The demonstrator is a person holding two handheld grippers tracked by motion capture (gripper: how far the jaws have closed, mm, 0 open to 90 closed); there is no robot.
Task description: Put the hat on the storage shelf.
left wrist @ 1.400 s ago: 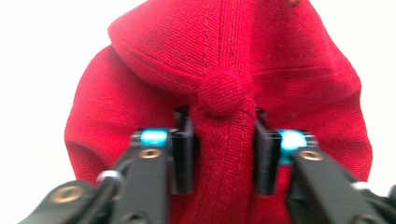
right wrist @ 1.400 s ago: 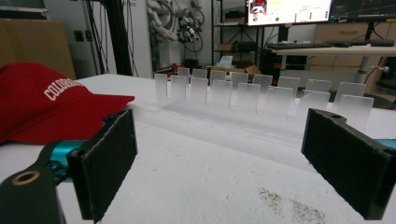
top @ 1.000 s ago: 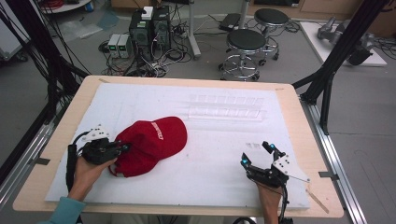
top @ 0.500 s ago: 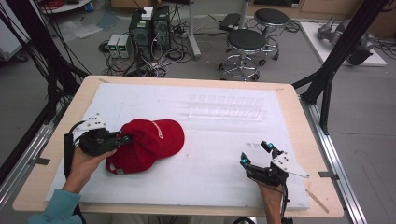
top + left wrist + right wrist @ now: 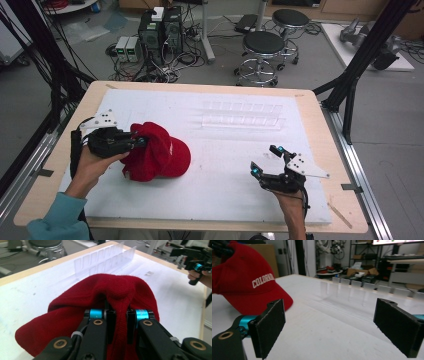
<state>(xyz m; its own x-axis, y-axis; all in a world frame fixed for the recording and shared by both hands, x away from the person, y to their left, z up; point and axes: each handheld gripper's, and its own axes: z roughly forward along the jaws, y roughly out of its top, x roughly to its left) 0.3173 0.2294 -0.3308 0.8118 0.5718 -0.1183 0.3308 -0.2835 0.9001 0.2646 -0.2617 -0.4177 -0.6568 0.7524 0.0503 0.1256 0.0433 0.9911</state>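
A red cap (image 5: 159,156) with white lettering lies on the white mat (image 5: 225,140) at the left. My left gripper (image 5: 139,141) is shut on a fold of the red cap (image 5: 120,292) at its rear edge, the cloth pinched between both jaws and lifted a little. My right gripper (image 5: 266,161) hovers low over the mat at the front right, open and holding nothing. From the right gripper view the red cap (image 5: 247,282) shows at the left, beyond my own wide-apart fingers (image 5: 270,325).
A clear plastic rack (image 5: 243,115) with several slots lies on the mat at the back centre. The wooden table edge (image 5: 200,86) frames the mat. Stools (image 5: 264,47) and computer boxes (image 5: 160,30) stand on the floor behind the table.
My left gripper has pulled the cap leftward and raised its rear edge, bunching the cloth. The right gripper has stayed in place, open.
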